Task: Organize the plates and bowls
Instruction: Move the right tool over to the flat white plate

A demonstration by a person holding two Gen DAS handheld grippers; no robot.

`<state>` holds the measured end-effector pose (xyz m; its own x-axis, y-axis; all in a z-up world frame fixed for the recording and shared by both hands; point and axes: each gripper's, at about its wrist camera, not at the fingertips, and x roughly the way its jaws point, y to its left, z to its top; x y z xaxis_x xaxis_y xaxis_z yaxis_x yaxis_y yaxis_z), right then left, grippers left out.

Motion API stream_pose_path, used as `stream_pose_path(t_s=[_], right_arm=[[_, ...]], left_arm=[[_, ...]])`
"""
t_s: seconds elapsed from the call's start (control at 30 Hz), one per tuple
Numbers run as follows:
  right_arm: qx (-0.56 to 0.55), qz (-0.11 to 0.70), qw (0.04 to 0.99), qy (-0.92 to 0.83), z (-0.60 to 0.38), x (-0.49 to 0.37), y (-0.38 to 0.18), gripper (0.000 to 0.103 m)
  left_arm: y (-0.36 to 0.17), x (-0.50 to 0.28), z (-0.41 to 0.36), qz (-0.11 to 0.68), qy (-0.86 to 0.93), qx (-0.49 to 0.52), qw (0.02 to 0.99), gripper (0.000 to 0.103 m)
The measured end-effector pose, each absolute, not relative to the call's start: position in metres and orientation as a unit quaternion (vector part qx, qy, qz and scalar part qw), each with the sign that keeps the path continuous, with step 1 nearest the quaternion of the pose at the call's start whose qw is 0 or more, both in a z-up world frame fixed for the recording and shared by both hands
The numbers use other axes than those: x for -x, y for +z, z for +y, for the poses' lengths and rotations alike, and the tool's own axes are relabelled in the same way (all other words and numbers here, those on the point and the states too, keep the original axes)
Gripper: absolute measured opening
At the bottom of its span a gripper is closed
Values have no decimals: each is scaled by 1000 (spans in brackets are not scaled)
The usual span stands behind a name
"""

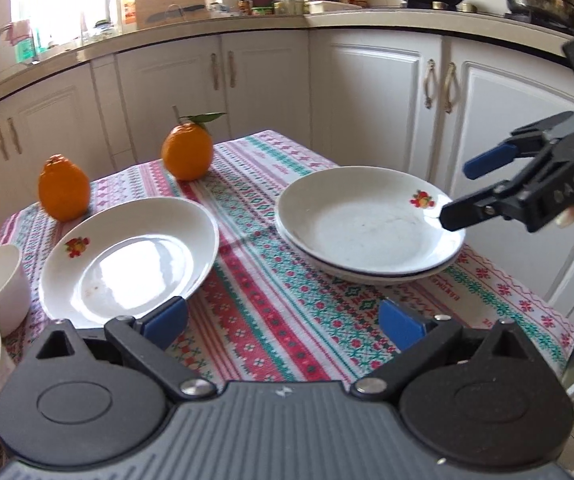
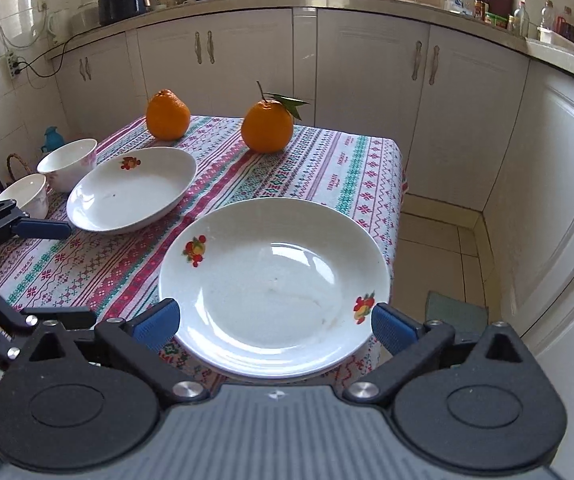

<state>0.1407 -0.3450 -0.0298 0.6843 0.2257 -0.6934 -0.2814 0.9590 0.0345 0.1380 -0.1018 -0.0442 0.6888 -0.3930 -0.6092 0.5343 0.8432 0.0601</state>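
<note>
A: Left to right, what lay on the tablecloth (image 2: pixel 315 168)?

B: Two bowls (image 2: pixel 71 163) at the left edge, then a single plate (image 1: pixel 127 258), then a stack of two plates (image 2: pixel 275 284) near the right corner. Two oranges (image 2: pixel 167 114) stood behind.

A: And the grippers?

B: The left gripper (image 1: pixel 283 320) was spread wide, empty, just before the single plate. The right gripper (image 2: pixel 275 320) was also parted, empty, straddling the stack's near rim.

A: How would that plate handle?

B: Glazed ceramic, I'd judge: stiff, slippery, breakable, moderately heavy. Best pinched across the raised rim, then set gently onto the stack.
</note>
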Motion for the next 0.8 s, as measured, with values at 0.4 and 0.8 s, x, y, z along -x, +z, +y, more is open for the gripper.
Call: stream_pose_path(t_s=[0.4, 0.8], right_arm=[[42, 356, 912, 201, -314, -138, -18, 103], [64, 373, 896, 231, -292, -170, -28, 103]], left_arm=[[-86, -167, -60, 369, -118, -50, 921, 102], [-90, -188, -62, 355, -99, -44, 929, 103]])
